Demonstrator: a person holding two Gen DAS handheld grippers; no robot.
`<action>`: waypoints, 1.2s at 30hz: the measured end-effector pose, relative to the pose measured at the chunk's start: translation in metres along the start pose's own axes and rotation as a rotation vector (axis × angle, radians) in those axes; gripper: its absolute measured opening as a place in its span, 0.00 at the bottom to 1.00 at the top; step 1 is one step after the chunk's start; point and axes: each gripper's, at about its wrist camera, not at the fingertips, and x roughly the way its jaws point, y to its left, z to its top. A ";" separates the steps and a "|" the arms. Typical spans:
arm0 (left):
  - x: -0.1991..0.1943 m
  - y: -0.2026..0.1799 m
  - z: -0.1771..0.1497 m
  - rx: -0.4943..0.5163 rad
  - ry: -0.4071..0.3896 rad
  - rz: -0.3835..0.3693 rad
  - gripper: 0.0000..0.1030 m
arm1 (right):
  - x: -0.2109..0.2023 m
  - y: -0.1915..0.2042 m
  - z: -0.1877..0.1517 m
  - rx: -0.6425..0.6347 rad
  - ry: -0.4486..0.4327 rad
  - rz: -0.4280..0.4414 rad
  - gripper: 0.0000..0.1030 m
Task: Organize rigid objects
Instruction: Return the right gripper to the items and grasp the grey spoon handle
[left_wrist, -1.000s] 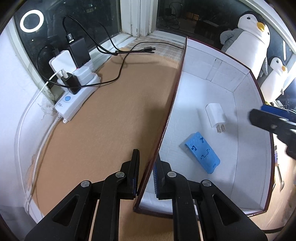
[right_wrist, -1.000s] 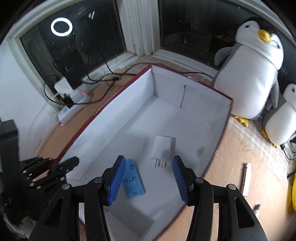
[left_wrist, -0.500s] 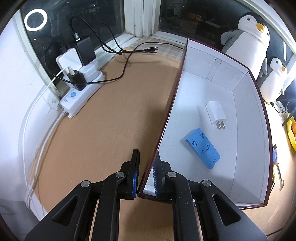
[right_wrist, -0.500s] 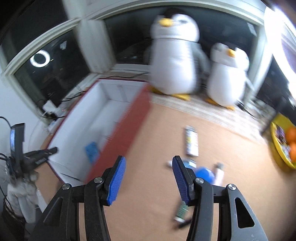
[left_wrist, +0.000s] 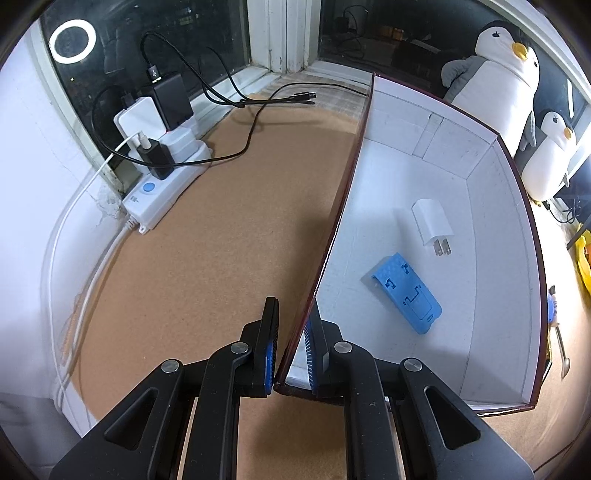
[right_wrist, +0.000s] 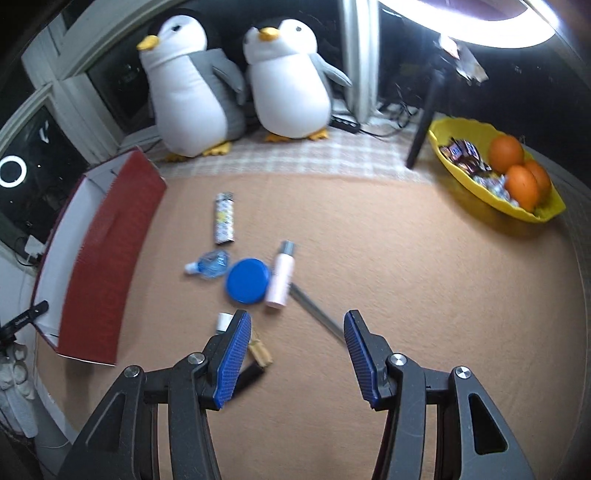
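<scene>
While the left gripper (left_wrist: 291, 332) is pinching the near corner of the box (left_wrist: 495, 221) wall tight between its two fingers, the right gripper (right_wrist: 295, 354) is hanging over the tan table (right_wrist: 406, 258) with its jaws standing partly open and nothing between them.

The box is red outside and white inside, and it is sitting on the table. Inside the box, a white plug (left_wrist: 431, 225) is lying flat near the middle. A blue phone stand (left_wrist: 406, 291) is lying just beside the plug, nearer to the pinched corner.

Outside the box, on its far side from the left gripper, a bunch of small things is lying on the table. A long patterned lighter (right_wrist: 224, 218) is lying closest to the box. A clear blue tape roller (right_wrist: 208, 264), a round blue lid (right_wrist: 248, 281) and a pink bottle (right_wrist: 281, 275) are lying side by side, and the lid is touching the bottle. A thin grey stick (right_wrist: 317, 314) is lying just past the bottle. Two toy penguins (right_wrist: 236, 81) are sitting behind the box.
</scene>
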 end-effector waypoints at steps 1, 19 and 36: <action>0.000 0.000 0.000 0.001 0.002 0.000 0.11 | 0.004 -0.005 -0.002 0.000 0.012 -0.012 0.47; 0.001 -0.002 0.002 0.005 0.008 0.009 0.11 | 0.077 -0.029 -0.019 -0.184 0.219 -0.116 0.40; 0.002 -0.001 0.002 0.003 0.008 0.008 0.11 | 0.088 -0.026 -0.014 -0.179 0.284 -0.038 0.12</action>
